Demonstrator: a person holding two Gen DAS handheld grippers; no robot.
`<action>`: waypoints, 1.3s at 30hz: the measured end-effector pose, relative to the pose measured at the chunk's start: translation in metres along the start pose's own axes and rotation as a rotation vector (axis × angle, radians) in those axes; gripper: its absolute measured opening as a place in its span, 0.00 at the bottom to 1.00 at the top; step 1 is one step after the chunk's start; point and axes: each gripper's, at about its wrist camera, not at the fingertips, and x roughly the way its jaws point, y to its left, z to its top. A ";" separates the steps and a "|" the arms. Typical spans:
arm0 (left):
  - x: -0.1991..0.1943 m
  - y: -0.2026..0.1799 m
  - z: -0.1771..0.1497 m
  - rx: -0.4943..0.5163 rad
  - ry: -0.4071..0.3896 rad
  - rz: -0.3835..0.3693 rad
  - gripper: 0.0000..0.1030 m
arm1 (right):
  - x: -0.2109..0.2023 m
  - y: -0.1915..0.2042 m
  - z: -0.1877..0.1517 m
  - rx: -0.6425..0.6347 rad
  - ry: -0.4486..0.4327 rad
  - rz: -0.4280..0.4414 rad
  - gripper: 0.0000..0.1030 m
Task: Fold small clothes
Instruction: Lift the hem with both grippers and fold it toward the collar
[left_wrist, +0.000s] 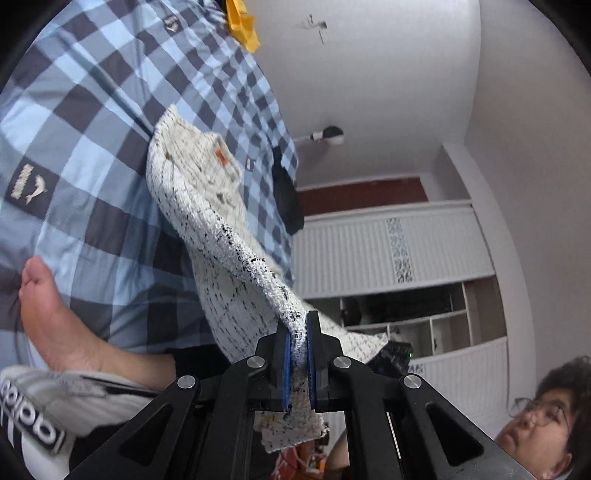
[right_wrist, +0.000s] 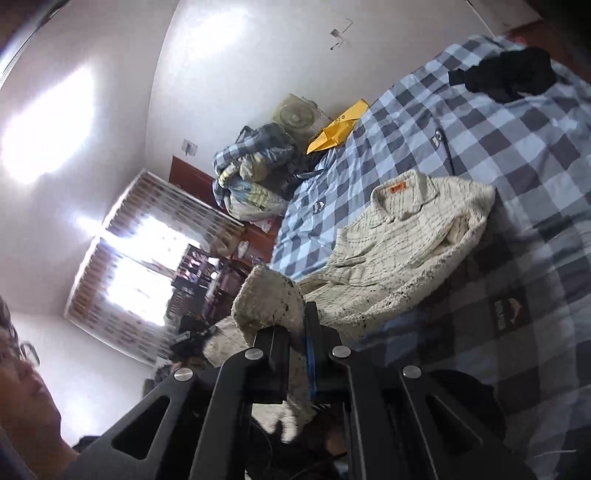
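A small cream fleece shirt with thin dark check lines and an orange neck label (right_wrist: 410, 236) lies on the blue checked bedspread (right_wrist: 517, 155). Its collar end rests on the bed and its lower part is lifted. In the left wrist view the shirt (left_wrist: 207, 206) stretches from the bed to my left gripper (left_wrist: 300, 332), which is shut on its hem. My right gripper (right_wrist: 295, 325) is shut on another bunched edge of the same shirt, which bulges over its left finger.
A black garment (right_wrist: 509, 77) lies farther up the bed, also seen in the left wrist view (left_wrist: 288, 199). A yellow bag (right_wrist: 338, 127) and a heap of bedding (right_wrist: 255, 173) sit at the bed's far end. A person's bare foot (left_wrist: 48, 314) rests on the bedspread. A white wardrobe (left_wrist: 388, 254) stands beyond.
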 end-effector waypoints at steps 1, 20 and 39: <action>-0.004 0.005 0.000 -0.020 -0.024 0.003 0.05 | 0.001 0.002 0.001 -0.011 0.004 -0.026 0.05; 0.163 0.054 0.245 -0.136 -0.142 0.314 0.05 | 0.117 -0.184 0.159 0.284 0.066 -0.306 0.04; 0.294 0.082 0.305 0.325 0.087 0.996 0.09 | 0.193 -0.300 0.217 0.383 0.131 -0.673 0.50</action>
